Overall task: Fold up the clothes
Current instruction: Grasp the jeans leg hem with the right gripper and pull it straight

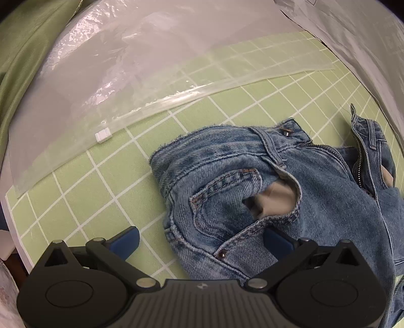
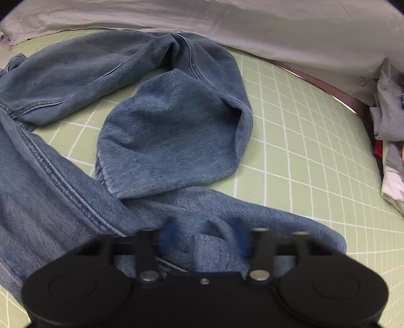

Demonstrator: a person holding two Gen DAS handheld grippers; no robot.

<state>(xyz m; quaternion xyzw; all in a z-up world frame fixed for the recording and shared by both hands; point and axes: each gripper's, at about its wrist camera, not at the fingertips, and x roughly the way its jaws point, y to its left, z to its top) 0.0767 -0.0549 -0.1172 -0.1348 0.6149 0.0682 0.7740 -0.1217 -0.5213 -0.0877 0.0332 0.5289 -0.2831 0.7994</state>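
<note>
A pair of blue jeans lies crumpled on the green grid mat. In the left wrist view I see its waistband, front pocket and open zipper. My left gripper is open, its jaws wide apart over the pocket side of the waist. In the right wrist view the jeans legs lie twisted and looped on the mat. My right gripper is blurred by motion, with a bunch of denim between its blue fingers; the jaws stand partly apart around the fabric.
A clear plastic zip bag lies at the mat's far edge. White cloth borders the far side. A pile of other clothes sits off the mat at the right.
</note>
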